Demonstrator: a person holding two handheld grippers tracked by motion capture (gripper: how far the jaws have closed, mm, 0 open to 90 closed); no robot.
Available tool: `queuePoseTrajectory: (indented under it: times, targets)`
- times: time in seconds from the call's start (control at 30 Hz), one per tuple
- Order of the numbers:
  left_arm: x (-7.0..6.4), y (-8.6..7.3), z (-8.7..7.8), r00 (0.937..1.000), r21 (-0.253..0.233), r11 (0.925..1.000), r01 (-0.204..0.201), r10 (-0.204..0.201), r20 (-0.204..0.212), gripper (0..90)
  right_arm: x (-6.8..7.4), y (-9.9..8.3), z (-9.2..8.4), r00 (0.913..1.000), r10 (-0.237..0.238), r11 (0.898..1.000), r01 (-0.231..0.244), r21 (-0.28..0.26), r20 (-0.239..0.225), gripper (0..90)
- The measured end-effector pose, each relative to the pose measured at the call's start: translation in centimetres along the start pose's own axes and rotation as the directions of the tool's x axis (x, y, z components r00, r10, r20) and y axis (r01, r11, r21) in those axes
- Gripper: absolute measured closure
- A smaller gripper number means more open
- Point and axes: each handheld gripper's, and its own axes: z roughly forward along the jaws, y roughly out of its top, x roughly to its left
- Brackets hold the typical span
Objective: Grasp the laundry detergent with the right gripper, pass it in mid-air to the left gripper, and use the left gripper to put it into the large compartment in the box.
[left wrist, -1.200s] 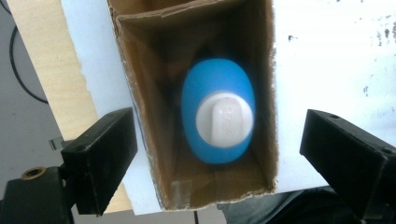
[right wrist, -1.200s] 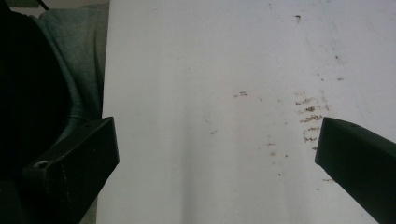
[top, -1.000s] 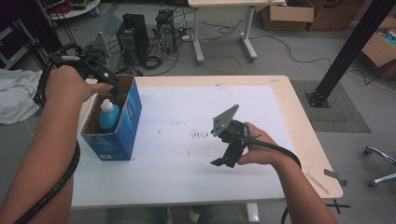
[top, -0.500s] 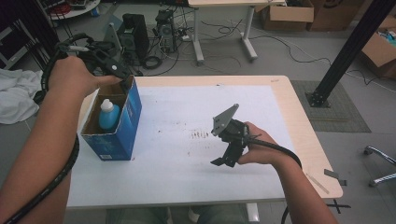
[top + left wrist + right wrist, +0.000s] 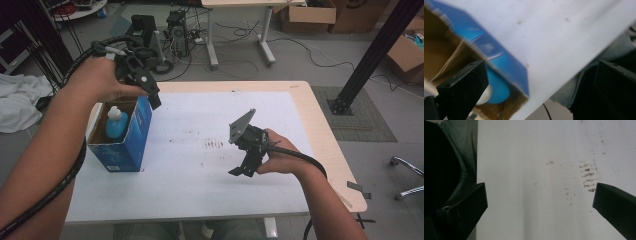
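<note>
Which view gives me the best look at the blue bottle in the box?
The high view: the blue bottle stands upright, white cap up, inside the open blue box. The left gripper view catches just a blurred blue-and-white part of it in the box. The right gripper view looks at bare table.

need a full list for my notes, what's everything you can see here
box: 1, blue cardboard, open top, left part of the table
bottle: 1, blue with a white cap, standing inside the box
table: 1, white top with a light wood edge, small brown marks near the middle
cardboard boxes: several, brown, on the floor beyond the table
computer towers: 2, dark, on the floor behind the table
cloth: 1, white, on the floor at far left
left gripper: 1, black, jaws open with nothing between them, above the box
right gripper: 1, black, jaws open with nothing between them, over mid-table
</note>
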Motion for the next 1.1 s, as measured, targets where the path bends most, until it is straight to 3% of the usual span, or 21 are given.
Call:
queuePoseTrajectory:
  times: [0.07, 0.13, 0.23, 0.3, 0.33, 0.43, 0.63, 0.73, 0.8, 0.93, 1.0, 1.1]
  targets:
    - [-0.8, 0.4, 0.3, 0.9974, 0.013, 0.9976, -0.068, 0.068, 0.024, 0.1, -0.1, 0.0, -0.2, 1.0, 0.002, 1.0, -0.002, 0.006, 0.001, 0.0]
    - [-1.4, 0.6, 0.6, 0.9909, 0.023, 0.9917, -0.126, 0.125, 0.049, 0.1, -0.1, 0.0, -0.3, 1.0, 0.005, 1.0, -0.005, 0.011, 0.004, 0.0]
    - [-2.3, 0.8, 1.2, 0.9693, 0.041, 0.9713, -0.234, 0.23, 0.086, 0.1, -0.1, 0.0, -0.5, 0.9999, 0.01, 1.0, -0.01, 0.019, 0.008, 0.0]
    - [-2.9, 0.8, 1.7, 0.9456, 0.045, 0.95, -0.309, 0.302, 0.122, 0.1, -0.1, -0.1, -0.6, 0.9999, 0.014, 1.0, -0.014, 0.025, 0.01, 0.0]
    - [-3.2, 0.7, 2.0, 0.9305, 0.047, 0.9371, -0.346, 0.336, 0.145, 0.1, -0.1, -0.1, -0.6, 0.9998, 0.015, 1.0, -0.015, 0.026, 0.012, 0.0]
    - [-3.9, 0.5, 2.8, 0.8994, 0.064, 0.9053, -0.42, 0.405, 0.163, 0.1, -0.1, 0.0, -0.8, 0.9997, 0.019, 0.999, -0.019, 0.032, 0.016, 0.0]
    - [-5.1, 0.3, 4.1, 0.8572, 0.096, 0.857, -0.506, 0.488, 0.164, 0.1, 0.0, 0.2, -0.9, 0.9996, 0.023, 0.999, -0.024, 0.049, 0.017, 0.0]
    - [-5.8, 0.2, 4.3, 0.829, 0.1, 0.8258, -0.555, 0.539, 0.149, 0.1, -0.1, 0.2, -0.8, 0.9995, 0.028, 0.998, -0.029, 0.055, 0.016, 0.0]
    - [-6.1, 0.2, 4.5, 0.8123, 0.092, 0.8103, -0.579, 0.563, 0.153, 0.1, -0.2, 0.2, -0.7, 0.9995, 0.026, 0.997, -0.027, 0.07, 0.016, 0.0]
    - [-6.4, 0.5, 4.8, 0.7978, 0.111, 0.7917, -0.601, 0.584, 0.149, 0.1, -0.6, 0.1, -0.8, 0.9995, 0.028, 0.997, -0.029, 0.071, 0.013, 0.0]
    - [-6.4, 0.6, 4.8, 0.7937, 0.11, 0.7878, -0.606, 0.59, 0.149, 0.1, -0.9, 0.0, -0.9, 0.9994, 0.032, 0.997, -0.032, 0.076, 0.013, 0.0]
    - [-6.3, 0.8, 4.7, 0.7939, 0.101, 0.7893, -0.606, 0.59, 0.146, 0.1, -1.3, -0.3, -1.0, 0.9993, 0.035, 0.996, -0.036, 0.085, 0.012, 0.0]
